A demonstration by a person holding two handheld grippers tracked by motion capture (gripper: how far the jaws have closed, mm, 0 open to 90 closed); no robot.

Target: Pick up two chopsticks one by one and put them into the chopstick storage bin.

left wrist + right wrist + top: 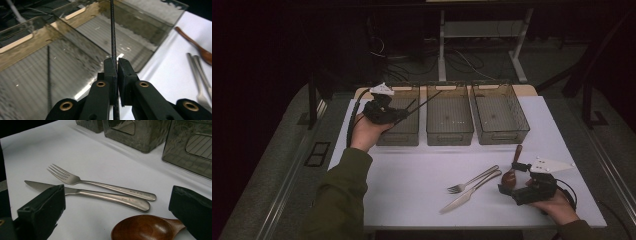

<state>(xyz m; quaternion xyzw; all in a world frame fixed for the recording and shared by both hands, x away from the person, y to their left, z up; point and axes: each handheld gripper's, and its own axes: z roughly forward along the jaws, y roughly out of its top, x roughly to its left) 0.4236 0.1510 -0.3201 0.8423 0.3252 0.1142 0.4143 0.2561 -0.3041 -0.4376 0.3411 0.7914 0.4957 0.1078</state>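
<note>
black chopstick (113, 37) is pinched tight in the left hand-held gripper (117, 65), hanging over the left bin (402, 120) where another chopstick (48, 75) already lies. i'd lower it flat before letting go. right hand-held gripper (117, 207) sits wide open around the wooden spoon (147, 227) on the bench (412, 175).

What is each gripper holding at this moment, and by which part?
The left gripper is shut on a thin black chopstick, near its lower end. The right gripper is open, holding nothing, around the wooden spoon.

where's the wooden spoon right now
The wooden spoon lies at the table's right in the high view, just right of the knife and fork, between the open right tongs.
</note>
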